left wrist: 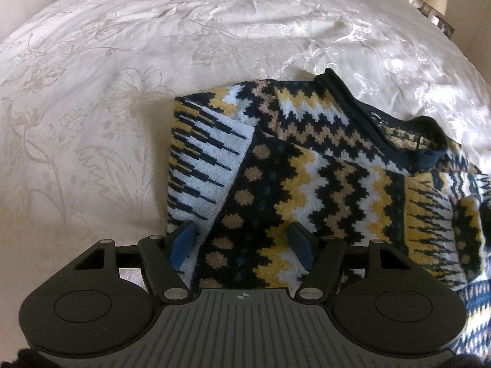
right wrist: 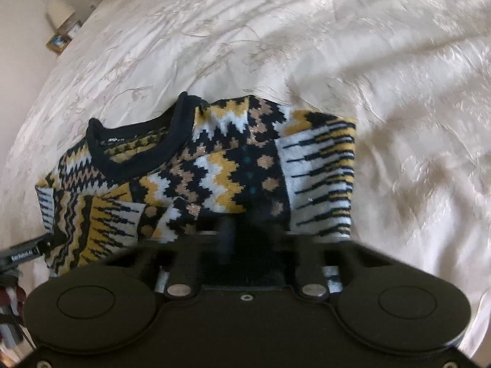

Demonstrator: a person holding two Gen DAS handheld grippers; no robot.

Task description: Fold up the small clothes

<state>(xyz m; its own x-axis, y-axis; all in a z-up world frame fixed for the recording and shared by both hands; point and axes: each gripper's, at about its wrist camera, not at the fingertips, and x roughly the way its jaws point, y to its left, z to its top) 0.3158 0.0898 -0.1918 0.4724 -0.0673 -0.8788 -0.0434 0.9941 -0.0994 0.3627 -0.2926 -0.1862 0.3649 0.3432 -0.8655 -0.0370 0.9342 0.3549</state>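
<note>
Left wrist view: the patterned sweater (left wrist: 307, 168) lies on the bed (left wrist: 122, 61), sleeves already tucked in. The left gripper (left wrist: 242, 242) has its jaws spread, straddling the near edge without pinching, probably lining up a grab.

Right wrist view: the right gripper (right wrist: 248, 227) has its jaws clenched together at the sweater's (right wrist: 214, 165) near hem; looks like it's pinching the knit for the next fold, but blur hides it.

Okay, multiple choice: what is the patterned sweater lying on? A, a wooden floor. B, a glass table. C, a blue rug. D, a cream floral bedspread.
D: the sweater lies on a cream bedspread with a pale floral pattern, which fills both wrist views around it.
</note>
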